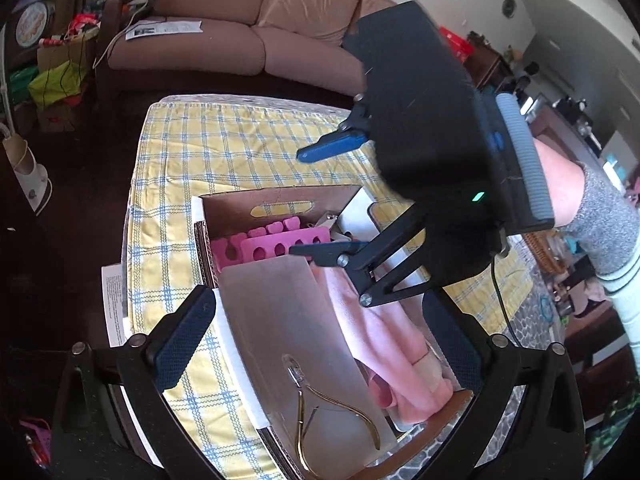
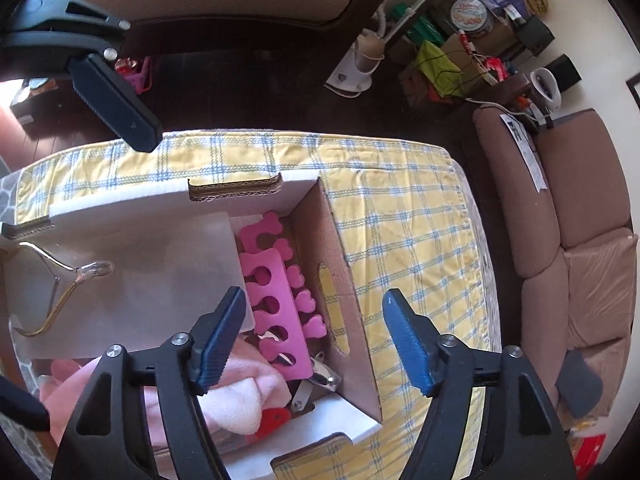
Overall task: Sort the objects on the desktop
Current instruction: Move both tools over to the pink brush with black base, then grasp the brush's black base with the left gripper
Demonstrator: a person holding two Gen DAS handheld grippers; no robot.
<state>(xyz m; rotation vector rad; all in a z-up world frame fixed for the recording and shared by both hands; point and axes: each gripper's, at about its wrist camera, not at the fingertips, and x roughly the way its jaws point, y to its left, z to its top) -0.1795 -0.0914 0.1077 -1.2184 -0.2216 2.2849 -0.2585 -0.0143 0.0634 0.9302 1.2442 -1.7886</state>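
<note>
An open cardboard box (image 1: 280, 199) (image 2: 314, 240) stands on a yellow checked tablecloth (image 1: 224, 148) (image 2: 400, 220). Inside lie pink foam toe separators (image 1: 280, 243) (image 2: 276, 312), a pink towel (image 1: 380, 340) (image 2: 240, 394), metal nail clippers (image 2: 320, 376) and a small red item (image 2: 274, 420). A frosted sheet (image 1: 280, 312) (image 2: 160, 264) covers part of the box, with gold cuticle nippers (image 1: 320, 412) (image 2: 52, 288) on it. My left gripper (image 1: 316, 344) is open over the sheet, holding nothing. My right gripper (image 2: 314, 340) (image 1: 320, 200) is open astride the box's end wall, empty.
A brown sofa (image 1: 224, 28) (image 2: 580, 220) stands beyond the table. Printed paper (image 1: 114, 304) pokes out at the table's edge. Bags and boxes (image 1: 60, 76) (image 2: 448, 64) crowd the dark floor by a shelf. A person's grey-sleeved forearm (image 1: 600, 220) carries the right gripper.
</note>
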